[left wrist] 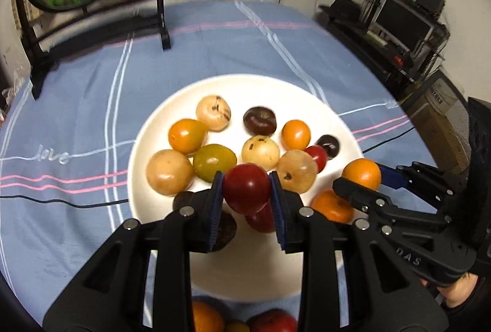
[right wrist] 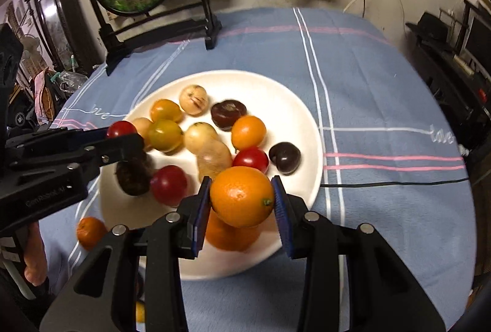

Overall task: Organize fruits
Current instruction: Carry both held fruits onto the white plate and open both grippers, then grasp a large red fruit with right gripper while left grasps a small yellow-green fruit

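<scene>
While the left tongs (left wrist: 247,189) clamp a glossy red fruit (left wrist: 247,187), the right tongs (right wrist: 242,197) grip a dimpled orange (right wrist: 241,196).

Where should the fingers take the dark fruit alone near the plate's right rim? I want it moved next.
Grip the dark fruit across its round middle, coming from above. It lies apart from its neighbours on the white plate, leaving room for a pad at each flank; its dimple looks unhelpful for gripping.
</scene>
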### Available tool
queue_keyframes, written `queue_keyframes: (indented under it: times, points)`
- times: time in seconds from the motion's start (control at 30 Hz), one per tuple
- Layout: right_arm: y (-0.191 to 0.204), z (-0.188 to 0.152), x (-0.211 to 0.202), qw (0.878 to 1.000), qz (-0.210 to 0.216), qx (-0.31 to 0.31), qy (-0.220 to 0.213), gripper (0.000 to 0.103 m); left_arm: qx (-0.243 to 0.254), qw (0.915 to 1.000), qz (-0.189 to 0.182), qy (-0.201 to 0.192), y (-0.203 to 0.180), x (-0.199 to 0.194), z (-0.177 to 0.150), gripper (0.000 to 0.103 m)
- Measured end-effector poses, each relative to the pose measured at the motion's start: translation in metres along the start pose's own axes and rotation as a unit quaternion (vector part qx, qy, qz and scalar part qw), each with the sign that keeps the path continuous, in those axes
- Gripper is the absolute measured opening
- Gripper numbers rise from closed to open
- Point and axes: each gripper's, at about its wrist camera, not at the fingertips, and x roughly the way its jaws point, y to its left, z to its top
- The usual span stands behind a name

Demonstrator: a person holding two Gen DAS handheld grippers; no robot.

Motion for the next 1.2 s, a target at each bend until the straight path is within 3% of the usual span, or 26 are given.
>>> queue_keyframes:
  times: [0.07, 0.1, 0.13, 0.17, 0.2, 0.27, 0.37, 0.47, 0.53, 0.63, 0.67, 0.87, 1.2]
  points:
    - [-0.002, 0.001, 0.002, 1.0, 0.001, 0.002, -0.001, 0.039, -0.003, 1.0, 0.0, 0.004, 0.001, 0.007, 0.001, 0.031]
    - [-0.003, 0.002, 0.003, 1.0, 0.0, 0.003, 0.002, 0.041, -0.006, 1.0, 0.001, 0.004, 0.001, 0.01, 0.003, 0.038]
    - [-0.004, 0.004, 0.003, 1.0, -0.001, 0.003, 0.0, 0.049, -0.009, 0.9999, 0.001, 0.004, 0.002, 0.011, 0.005, 0.062]
    - [-0.003, 0.006, 0.001, 1.0, -0.007, 0.001, -0.007, 0.067, -0.015, 0.9999, 0.001, 0.002, 0.003, 0.01, 0.007, 0.072]
    - [-0.002, 0.008, -0.005, 0.999, -0.021, -0.005, -0.026, 0.07, -0.025, 0.9997, -0.004, -0.006, 0.006, 0.006, 0.009, 0.076]
    - [0.0, 0.009, -0.013, 0.998, -0.034, -0.014, -0.043, 0.07, -0.035, 0.999, -0.019, -0.02, 0.01, -0.009, 0.012, 0.076]
    - [0.0, 0.007, -0.029, 0.998, -0.029, -0.008, -0.053, 0.07, -0.039, 0.9983, -0.008, -0.043, 0.011, -0.035, 0.005, 0.078]
    - [0.009, -0.006, -0.048, 0.998, -0.017, -0.01, -0.054, 0.072, -0.025, 0.9976, 0.009, -0.064, 0.004, -0.067, -0.021, 0.078]
    - [0.02, -0.024, -0.061, 0.998, -0.008, -0.02, -0.051, 0.073, -0.015, 0.997, 0.021, -0.073, -0.001, -0.081, -0.04, 0.084]
    - [0.038, -0.06, -0.077, 0.999, 0.015, -0.024, -0.041, 0.087, -0.016, 0.9948, 0.043, -0.091, 0.001, -0.103, -0.077, 0.088]
    - [0.042, -0.069, -0.081, 0.999, 0.018, -0.026, -0.04, 0.094, -0.02, 0.9943, 0.046, -0.094, 0.003, -0.109, -0.092, 0.088]
    - [0.07, -0.113, -0.087, 0.999, 0.029, -0.03, -0.007, 0.094, -0.048, 0.9952, 0.039, -0.076, 0.017, -0.117, -0.137, 0.088]
    - [0.102, -0.12, -0.082, 0.997, 0.045, -0.06, -0.005, 0.095, -0.058, 0.9937, 0.04, -0.087, 0.023, -0.138, -0.168, 0.088]
